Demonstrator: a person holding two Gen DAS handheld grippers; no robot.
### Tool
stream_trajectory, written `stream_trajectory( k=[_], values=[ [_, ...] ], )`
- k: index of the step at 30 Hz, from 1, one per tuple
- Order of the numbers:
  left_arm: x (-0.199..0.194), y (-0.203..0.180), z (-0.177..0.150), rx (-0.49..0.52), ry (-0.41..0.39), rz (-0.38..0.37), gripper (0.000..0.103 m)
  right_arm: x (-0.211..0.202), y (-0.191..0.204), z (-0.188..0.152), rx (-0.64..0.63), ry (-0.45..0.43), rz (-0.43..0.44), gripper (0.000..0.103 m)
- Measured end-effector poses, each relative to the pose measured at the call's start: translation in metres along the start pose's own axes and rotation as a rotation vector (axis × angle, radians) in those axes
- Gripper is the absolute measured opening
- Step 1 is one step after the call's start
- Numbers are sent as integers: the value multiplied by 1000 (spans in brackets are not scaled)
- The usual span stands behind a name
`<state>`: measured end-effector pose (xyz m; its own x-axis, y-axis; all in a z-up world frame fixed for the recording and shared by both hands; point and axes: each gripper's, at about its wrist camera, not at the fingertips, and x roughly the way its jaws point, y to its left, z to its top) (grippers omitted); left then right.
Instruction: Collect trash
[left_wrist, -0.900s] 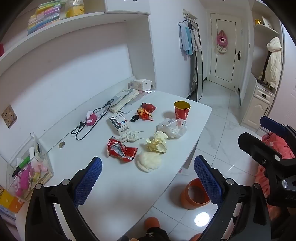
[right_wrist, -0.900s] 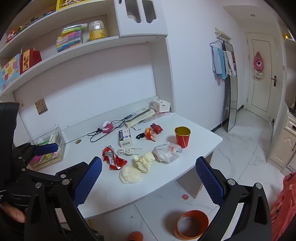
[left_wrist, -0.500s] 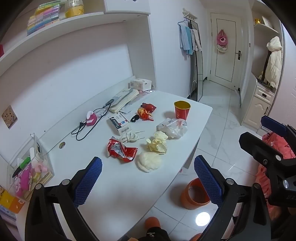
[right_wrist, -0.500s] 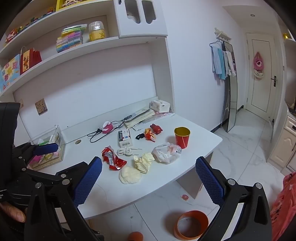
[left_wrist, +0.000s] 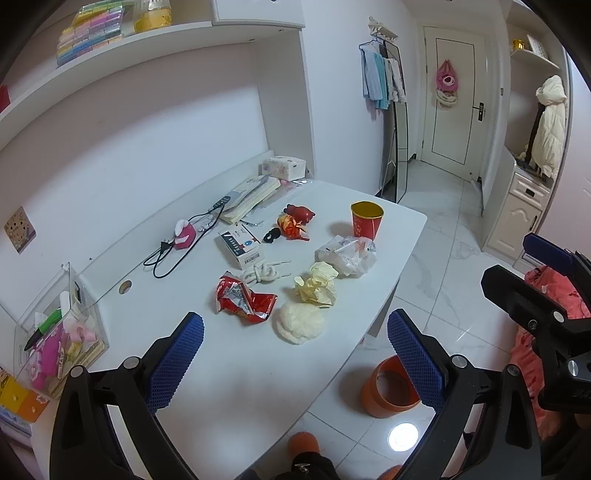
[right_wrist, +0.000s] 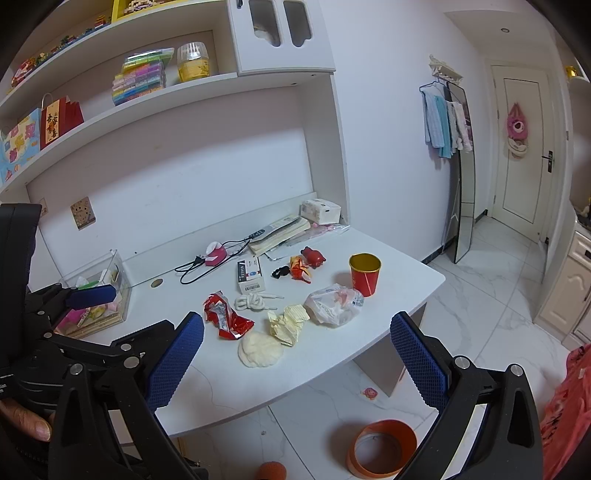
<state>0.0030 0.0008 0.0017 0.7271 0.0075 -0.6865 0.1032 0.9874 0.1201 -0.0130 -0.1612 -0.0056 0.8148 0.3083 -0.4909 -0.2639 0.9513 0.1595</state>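
Nothing has moved since the earlier frames: both my grippers hang where they were, short of the desk (left_wrist: 229, 369). My left gripper (left_wrist: 295, 354) stands with its jaws wide and empty; my right gripper (right_wrist: 297, 354) is the same.

Trash lies in a cluster at mid-desk, toward the right edge:
- Red foil wrapper (left_wrist: 242, 299), nearest left: light, crinkly and likely slippery. I would pinch a raised fold.
- White wad (left_wrist: 299, 325), near edge: soft, compressible. Grip across its middle.
- Crumpled yellow paper (left_wrist: 317, 286), touching the wad's far side: light, springy. Close on the crown.
- Clear plastic bag (left_wrist: 347, 253), farther right: limp. Take a bunched ridge.
- Red paper cup (left_wrist: 366, 219), upright, farthest: thin wall, crushable. Grip the rim lightly.

Orange bin (left_wrist: 389, 387) stands on the floor just beside the desk's near-right edge.
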Motion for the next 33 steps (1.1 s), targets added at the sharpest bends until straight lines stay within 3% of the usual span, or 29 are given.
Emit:
stream_trajectory(
  k=[33],
  values=[
    [14, 5, -3, -15, 33, 2, 98, 19, 5, 0, 4, 23, 13, 98]
  ],
)
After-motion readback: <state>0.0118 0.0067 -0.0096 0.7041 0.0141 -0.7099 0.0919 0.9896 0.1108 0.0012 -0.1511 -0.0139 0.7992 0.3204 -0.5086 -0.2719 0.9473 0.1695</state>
